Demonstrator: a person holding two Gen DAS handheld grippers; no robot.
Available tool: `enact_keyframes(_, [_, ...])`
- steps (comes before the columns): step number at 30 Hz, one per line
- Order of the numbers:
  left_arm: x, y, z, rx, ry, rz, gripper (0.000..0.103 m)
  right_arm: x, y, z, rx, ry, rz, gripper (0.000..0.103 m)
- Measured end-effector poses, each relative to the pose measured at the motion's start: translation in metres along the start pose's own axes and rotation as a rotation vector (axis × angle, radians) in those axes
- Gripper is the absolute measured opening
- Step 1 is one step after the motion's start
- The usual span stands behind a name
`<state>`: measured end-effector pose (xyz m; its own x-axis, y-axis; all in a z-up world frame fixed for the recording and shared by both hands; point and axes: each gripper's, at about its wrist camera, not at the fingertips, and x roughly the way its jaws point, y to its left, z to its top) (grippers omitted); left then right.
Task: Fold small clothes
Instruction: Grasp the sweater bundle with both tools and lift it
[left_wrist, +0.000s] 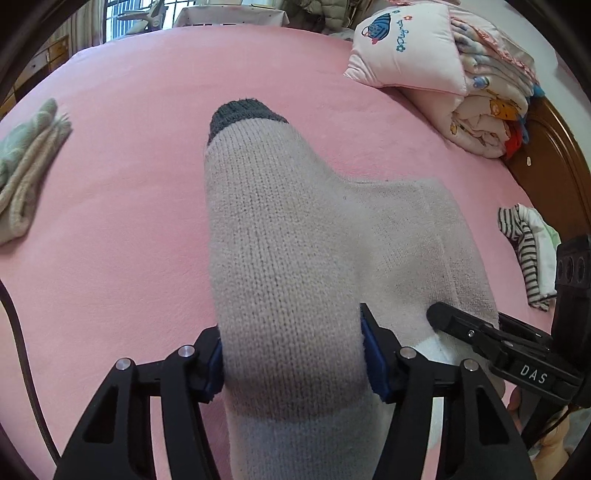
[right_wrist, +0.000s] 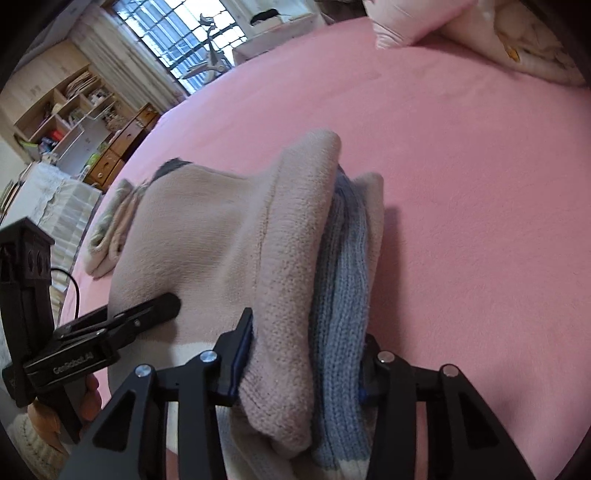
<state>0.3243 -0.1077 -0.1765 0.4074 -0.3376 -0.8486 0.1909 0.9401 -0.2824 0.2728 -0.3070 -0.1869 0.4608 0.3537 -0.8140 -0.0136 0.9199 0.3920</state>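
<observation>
Clamping one chunky-knit beige sock (left_wrist: 280, 240), left claw (left_wrist: 291, 363) and right claw (right_wrist: 303, 363) both grasp its bunched folds

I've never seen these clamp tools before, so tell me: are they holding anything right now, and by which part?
Both hold one beige sock. The left gripper clamps the foot part, below the dark grey toe. The right gripper clamps the bunched cuff end, blue ribbing showing.

Sock (left_wrist: 280, 236) lower end cut off by bottom edge in both views. Left gripper (left_wrist: 293, 354) pads mostly buried in knit; right gripper (right_wrist: 301, 363) right pad hidden behind blue ribbed part. Hand (right_wrist: 90, 397) mostly hidden behind gripper body. Folded quilts (left_wrist: 461, 81) cut by edge. Shelf (right_wrist: 59, 110) contents too small to tell.
</observation>
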Motion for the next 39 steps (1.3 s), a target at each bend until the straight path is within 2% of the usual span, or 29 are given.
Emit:
enact_keyframes(5, [-0.043,0.015,-0.019,0.004,-0.020,-0.002,0.059,-0.021,0.025,-0.017,-0.004,-0.015,0.037,0.043])
enact_keyframes(11, [-0.105,0.047,-0.030,-0.002,-0.051,0.029,0.059,-0.037,0.084,-0.025,-0.037,-0.027,0.070,0.043])
enact_keyframes(16, [-0.161,0.099,-0.024,-0.011,-0.094,0.067,0.059,-0.039,0.152,-0.007,-0.096,-0.046,0.105,0.043])
enact_keyframes(19, [-0.194,0.136,-0.011,-0.005,-0.137,0.113,0.059,-0.031,0.200,0.011,-0.126,-0.058,0.135,0.043])
enact_keyframes(24, [-0.235,0.213,0.033,-0.028,-0.187,0.183,0.059,0.002,0.286,0.053,-0.144,-0.073,0.191,0.043])
enact_keyframes(29, [-0.253,0.299,0.088,-0.023,-0.225,0.248,0.060,0.043,0.362,0.095,-0.149,-0.104,0.219,0.043])
enact_keyframes(34, [-0.239,0.371,0.139,-0.048,-0.216,0.268,0.060,0.099,0.409,0.138,-0.108,-0.119,0.224,0.043])
enact_keyframes(39, [-0.193,0.419,0.186,-0.048,-0.162,0.288,0.060,0.166,0.416,0.164,-0.028,-0.095,0.212,0.043])
